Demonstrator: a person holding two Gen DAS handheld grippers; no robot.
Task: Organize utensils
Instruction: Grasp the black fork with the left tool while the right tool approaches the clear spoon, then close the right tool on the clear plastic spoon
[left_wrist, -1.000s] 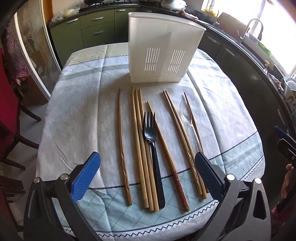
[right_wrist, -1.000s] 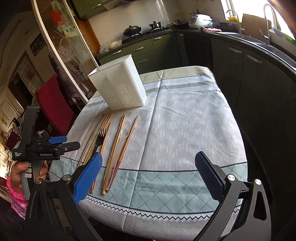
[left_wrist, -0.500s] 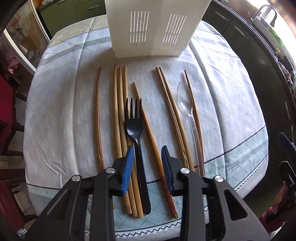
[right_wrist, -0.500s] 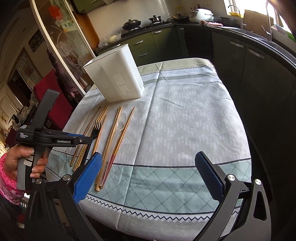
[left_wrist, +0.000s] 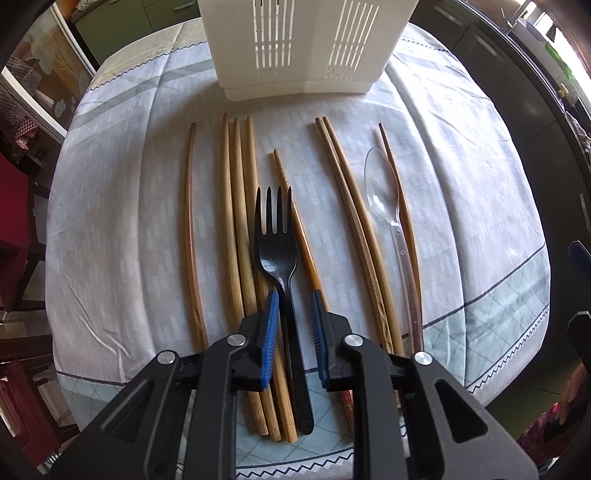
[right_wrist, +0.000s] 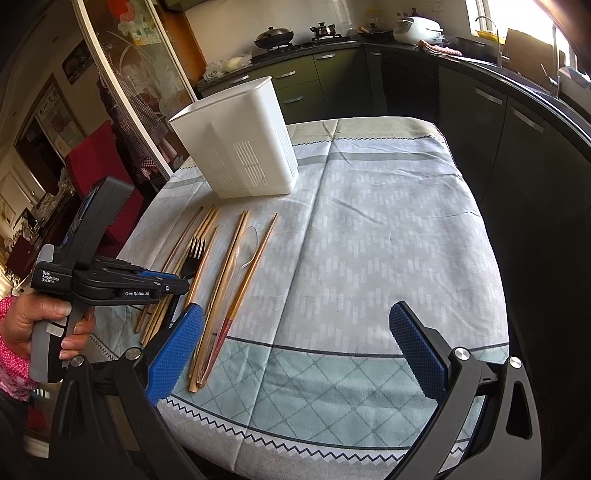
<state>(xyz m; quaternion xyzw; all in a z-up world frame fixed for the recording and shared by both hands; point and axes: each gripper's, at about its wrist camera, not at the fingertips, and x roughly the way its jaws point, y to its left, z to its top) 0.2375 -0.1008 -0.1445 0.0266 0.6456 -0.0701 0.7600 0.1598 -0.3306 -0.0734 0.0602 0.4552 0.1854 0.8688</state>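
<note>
- My left gripper points down at the table, jaws closing around the black fork's handle; blue pads sit either side, a sliver of gap visible, not yet pinching.
- Fork lies flat on the tablecloth, tines toward the white utensil holder, among wooden chopsticks.
- Clear plastic spoon rests further right between more chopsticks.
- Holder stands upright at the far end of the row, apart from the utensil tips.
- My right gripper hangs over the near table edge, spread wide, nothing between its pads.
- From the right wrist view, my left hand grips the tool's handle.
</note>
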